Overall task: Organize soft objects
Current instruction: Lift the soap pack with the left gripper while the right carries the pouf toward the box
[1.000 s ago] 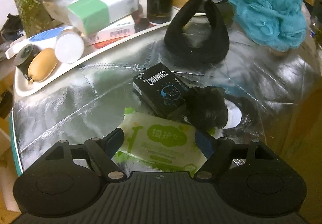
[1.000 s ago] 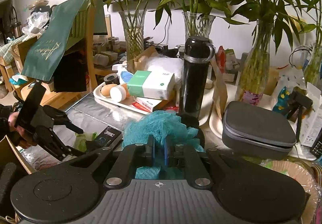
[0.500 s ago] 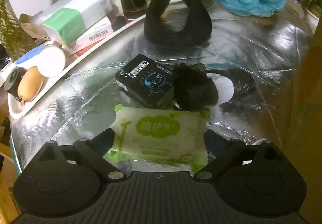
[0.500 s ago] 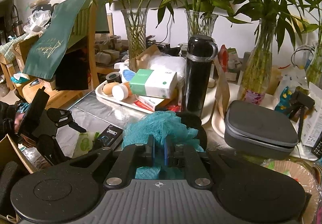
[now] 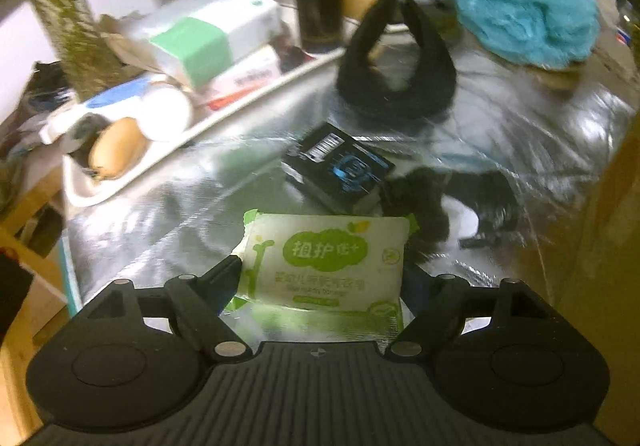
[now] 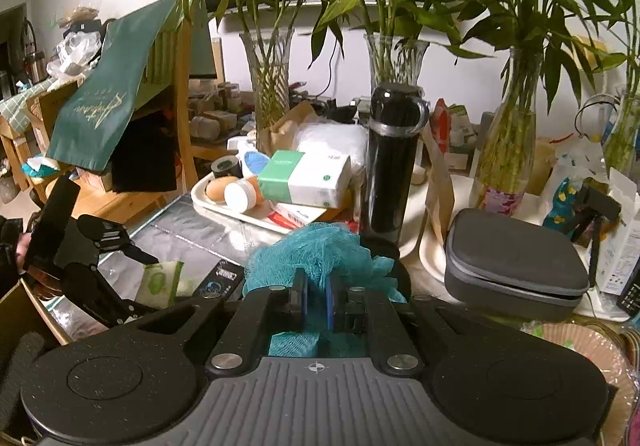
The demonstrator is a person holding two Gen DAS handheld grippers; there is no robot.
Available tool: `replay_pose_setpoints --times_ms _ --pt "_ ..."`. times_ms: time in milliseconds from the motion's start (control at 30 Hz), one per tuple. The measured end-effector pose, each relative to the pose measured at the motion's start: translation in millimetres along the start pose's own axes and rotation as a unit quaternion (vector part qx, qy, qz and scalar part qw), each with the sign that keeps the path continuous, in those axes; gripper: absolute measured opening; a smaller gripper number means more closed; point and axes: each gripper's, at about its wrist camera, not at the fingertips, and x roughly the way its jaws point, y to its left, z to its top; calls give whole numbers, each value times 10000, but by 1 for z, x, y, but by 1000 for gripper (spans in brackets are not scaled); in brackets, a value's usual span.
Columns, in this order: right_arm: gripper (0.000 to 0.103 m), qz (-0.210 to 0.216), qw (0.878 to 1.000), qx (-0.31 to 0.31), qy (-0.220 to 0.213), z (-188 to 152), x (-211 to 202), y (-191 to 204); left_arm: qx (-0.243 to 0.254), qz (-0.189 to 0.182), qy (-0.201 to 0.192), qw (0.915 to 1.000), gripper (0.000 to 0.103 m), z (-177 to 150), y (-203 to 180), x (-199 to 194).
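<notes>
My left gripper (image 5: 322,272) is shut on a green-and-white tissue pack (image 5: 324,262) and holds it tilted above the silver mat (image 5: 160,213); the pack also shows in the right wrist view (image 6: 158,282). My right gripper (image 6: 316,296) is shut on a teal mesh bath pouf (image 6: 320,250), which also shows at the mat's far right in the left wrist view (image 5: 516,1). On the mat lie a black neck pillow (image 5: 396,73), a black box (image 5: 340,169) and a black furry item (image 5: 424,201).
A white tray (image 5: 132,181) with tissue boxes, a jar and a beige sponge sits at the mat's left. A black flask (image 6: 394,161), glass vases with bamboo (image 6: 504,157) and a grey case (image 6: 516,262) stand behind. A cardboard box wall (image 5: 604,246) rises at the right.
My left gripper closed on the tissue pack and lifted it off the mat. My right gripper has stayed almost still, shut on the pouf.
</notes>
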Motion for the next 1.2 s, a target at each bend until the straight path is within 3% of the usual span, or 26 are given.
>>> replay_pose_setpoints --times_ms 433,667,1200 --pt "10 -41 9998 -50 -208 6 -21 12 -922 597 -490 9927 81 15 -4 -87" --pt "10 3 9989 -337 -333 13 -59 29 -953 646 -864 9896 81 20 -25 -138" --pt "10 271 9957 -705 -544 1 -131 74 -496 224 -1300 9900 82 26 -98 -211"
